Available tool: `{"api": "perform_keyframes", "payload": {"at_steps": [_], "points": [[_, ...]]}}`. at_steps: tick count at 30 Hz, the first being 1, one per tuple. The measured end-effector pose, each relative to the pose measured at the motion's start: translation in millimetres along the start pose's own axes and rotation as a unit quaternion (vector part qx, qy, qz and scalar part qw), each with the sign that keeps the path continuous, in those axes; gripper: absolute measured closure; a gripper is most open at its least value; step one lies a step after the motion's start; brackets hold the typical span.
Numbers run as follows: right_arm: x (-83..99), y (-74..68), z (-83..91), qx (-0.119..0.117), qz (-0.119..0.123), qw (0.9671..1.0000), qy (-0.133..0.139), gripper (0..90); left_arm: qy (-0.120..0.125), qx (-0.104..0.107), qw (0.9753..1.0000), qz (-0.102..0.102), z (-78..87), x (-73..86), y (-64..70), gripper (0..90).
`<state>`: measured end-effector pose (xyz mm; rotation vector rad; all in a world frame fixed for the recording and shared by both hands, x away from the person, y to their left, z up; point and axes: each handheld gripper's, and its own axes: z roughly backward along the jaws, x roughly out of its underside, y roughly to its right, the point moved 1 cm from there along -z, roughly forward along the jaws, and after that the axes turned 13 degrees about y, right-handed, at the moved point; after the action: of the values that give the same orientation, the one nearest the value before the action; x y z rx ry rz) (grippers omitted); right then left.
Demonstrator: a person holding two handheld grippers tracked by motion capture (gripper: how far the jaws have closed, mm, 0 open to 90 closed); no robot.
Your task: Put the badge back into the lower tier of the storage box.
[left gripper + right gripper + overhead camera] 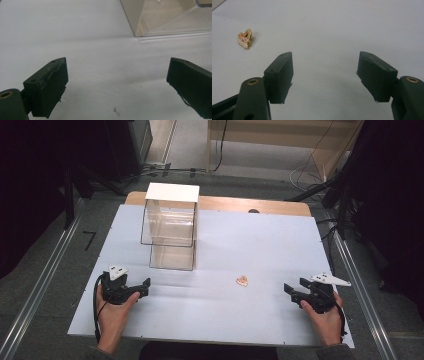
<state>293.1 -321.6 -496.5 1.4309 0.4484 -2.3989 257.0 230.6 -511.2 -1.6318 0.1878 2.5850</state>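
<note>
The left claw (145,285) rests at the table's near left with its jaws wide apart and nothing between them; the right claw (295,288), at the near right, is likewise spread and empty. A hand (116,312) holds each. Between the two, nearer the right claw, a small gold-and-pink clip (242,281) lies on the white table (260,245). Beyond the left claw stands a clear box (171,227) with a white top.
</note>
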Motion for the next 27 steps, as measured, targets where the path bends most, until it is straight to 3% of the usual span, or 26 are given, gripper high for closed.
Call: {"api": "perform_keyframes", "payload": {"at_steps": [8,27], "points": [[0.5,-0.4,-0.6,-0.002,0.001,1.0,-0.001,27.3,0.015,-0.007,0.9998,-0.007,6.9,0.0,0.8,4.3],[-1.1,-8.0,-6.2,-0.008,0.008,0.9999,-0.003,27.3,0.017,-0.006,0.9998,-0.013,7.9,0.4,2.6,4.3]]}}
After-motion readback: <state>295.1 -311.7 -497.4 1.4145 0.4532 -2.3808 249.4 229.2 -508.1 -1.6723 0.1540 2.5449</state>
